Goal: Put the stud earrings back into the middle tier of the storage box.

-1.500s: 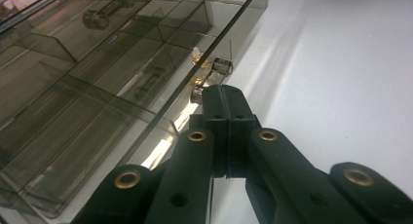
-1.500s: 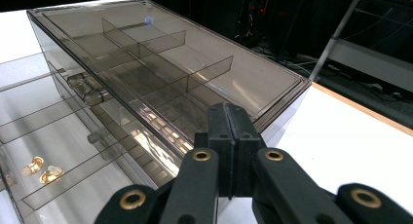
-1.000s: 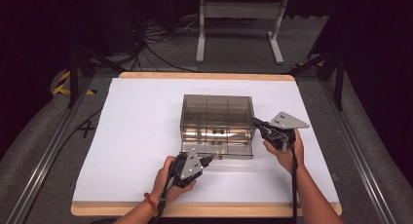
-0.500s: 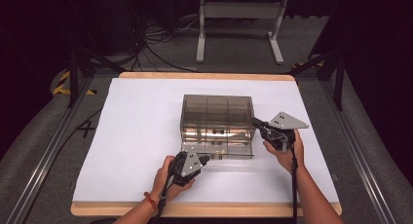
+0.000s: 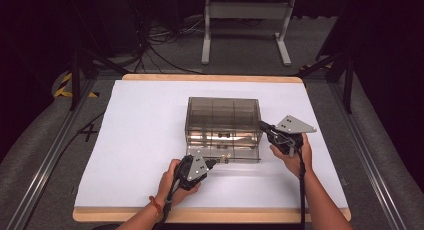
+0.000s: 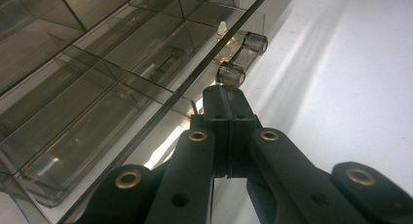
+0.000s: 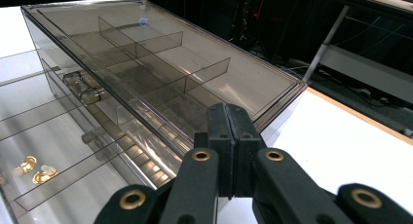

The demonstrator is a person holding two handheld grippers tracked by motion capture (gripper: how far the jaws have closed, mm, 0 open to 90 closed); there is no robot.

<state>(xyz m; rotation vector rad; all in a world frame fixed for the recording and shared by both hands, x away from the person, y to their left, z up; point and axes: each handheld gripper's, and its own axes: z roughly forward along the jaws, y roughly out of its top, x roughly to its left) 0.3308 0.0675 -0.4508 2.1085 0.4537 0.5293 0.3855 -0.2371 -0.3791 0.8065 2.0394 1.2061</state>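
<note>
A smoky clear drawer box [image 5: 222, 112] stands mid-table, and its bottom drawer [image 5: 227, 154] is pulled out toward me. My left gripper [image 5: 214, 163] is shut and empty, its tips just short of the drawer's clear handle [image 6: 242, 58]. In the left gripper view the closed jaws of the left gripper [image 6: 224, 93] point at that handle. My right gripper [image 5: 262, 125] is shut with nothing in it, its tips against the box's right side. The right gripper view has the right gripper [image 7: 227, 112] at the box's near top corner [image 7: 292, 90]. Small gold pieces [image 7: 31, 168] lie in the open drawer.
The box sits on a white sheet [image 5: 140, 130] over a wood-edged table. Its upper drawers are pushed in, each with clear handles [image 7: 83, 87]. A grey metal stand [image 5: 245, 20] and cables lie on the floor beyond the far edge.
</note>
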